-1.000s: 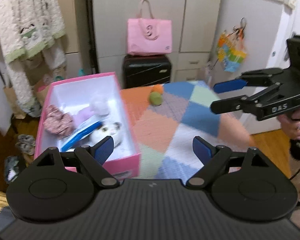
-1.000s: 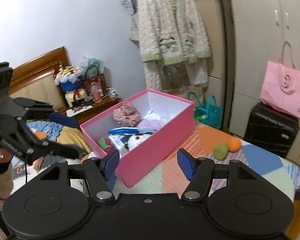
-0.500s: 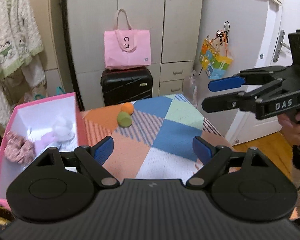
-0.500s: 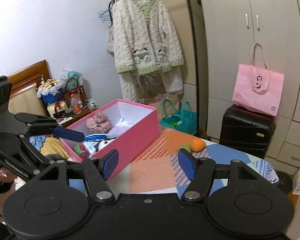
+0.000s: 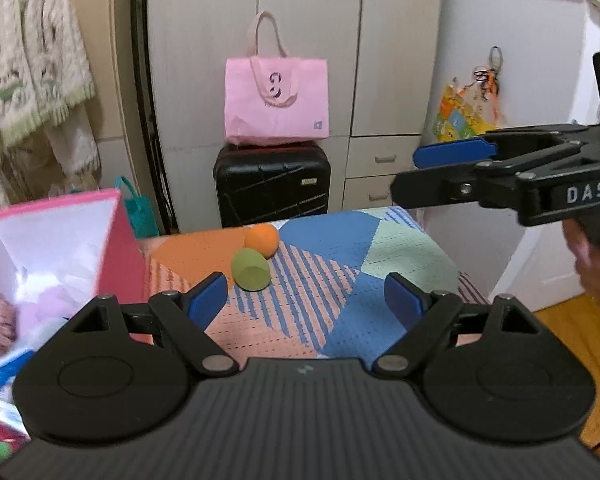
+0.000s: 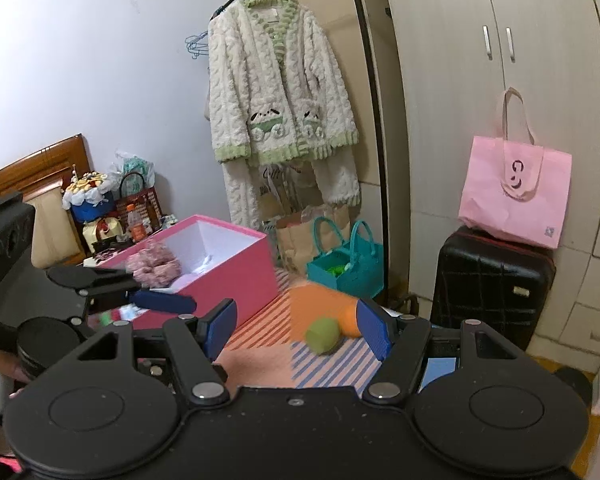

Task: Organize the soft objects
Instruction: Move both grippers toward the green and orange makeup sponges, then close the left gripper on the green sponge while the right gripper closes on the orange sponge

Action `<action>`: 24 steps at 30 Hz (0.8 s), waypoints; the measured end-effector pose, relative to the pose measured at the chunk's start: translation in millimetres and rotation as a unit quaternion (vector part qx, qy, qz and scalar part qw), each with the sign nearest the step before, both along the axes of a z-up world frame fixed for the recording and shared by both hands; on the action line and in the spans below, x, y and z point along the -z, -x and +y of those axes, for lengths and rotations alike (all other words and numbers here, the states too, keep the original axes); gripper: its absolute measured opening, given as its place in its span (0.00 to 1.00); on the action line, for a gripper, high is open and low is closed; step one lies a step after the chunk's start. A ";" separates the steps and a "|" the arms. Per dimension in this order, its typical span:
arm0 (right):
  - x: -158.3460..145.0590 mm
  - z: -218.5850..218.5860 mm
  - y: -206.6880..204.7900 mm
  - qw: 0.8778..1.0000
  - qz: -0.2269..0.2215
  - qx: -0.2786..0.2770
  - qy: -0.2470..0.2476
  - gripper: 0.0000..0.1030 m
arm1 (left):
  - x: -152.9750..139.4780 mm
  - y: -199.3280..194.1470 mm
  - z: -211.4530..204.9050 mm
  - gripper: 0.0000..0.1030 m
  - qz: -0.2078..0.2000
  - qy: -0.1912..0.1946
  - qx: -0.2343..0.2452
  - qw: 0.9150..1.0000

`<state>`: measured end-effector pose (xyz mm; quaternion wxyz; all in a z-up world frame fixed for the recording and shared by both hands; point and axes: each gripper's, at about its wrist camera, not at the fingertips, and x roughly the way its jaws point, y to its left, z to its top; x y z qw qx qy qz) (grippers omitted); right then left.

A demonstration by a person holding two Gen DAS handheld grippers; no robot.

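Left gripper (image 5: pixel 306 294) spread, empty, right gripper (image 6: pixel 296 326) spread, empty, green sponge (image 5: pixel 250 269) touching orange sponge (image 5: pixel 262 240) right of pink box (image 5: pixel 122 248), "DAS" readable only from left wrist, hanging cardigan (image 6: pixel 280 92) clear only from right wrist.

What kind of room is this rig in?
Most likely a home bedroom: a wooden headboard at the left edge, a tall wardrobe, a fleece robe on a hanger, and a black suitcase with a pink tote bag on top.
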<state>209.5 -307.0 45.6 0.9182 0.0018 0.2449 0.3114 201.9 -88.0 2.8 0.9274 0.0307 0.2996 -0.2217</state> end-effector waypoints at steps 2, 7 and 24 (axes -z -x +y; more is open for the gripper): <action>11.0 -0.9 -16.7 1.000 -0.001 -0.002 0.001 0.69 | 12.8 -13.7 -4.1 0.81 0.008 0.002 -0.011 1.000; 33.7 -1.3 -62.4 1.000 0.017 -0.016 -0.011 0.69 | 42.1 -47.0 -10.2 0.80 0.006 0.008 -0.052 0.999; 118.8 18.0 -169.5 0.991 0.124 -0.035 -0.038 0.69 | 93.4 -101.8 -16.0 0.57 0.011 -0.002 -0.096 0.995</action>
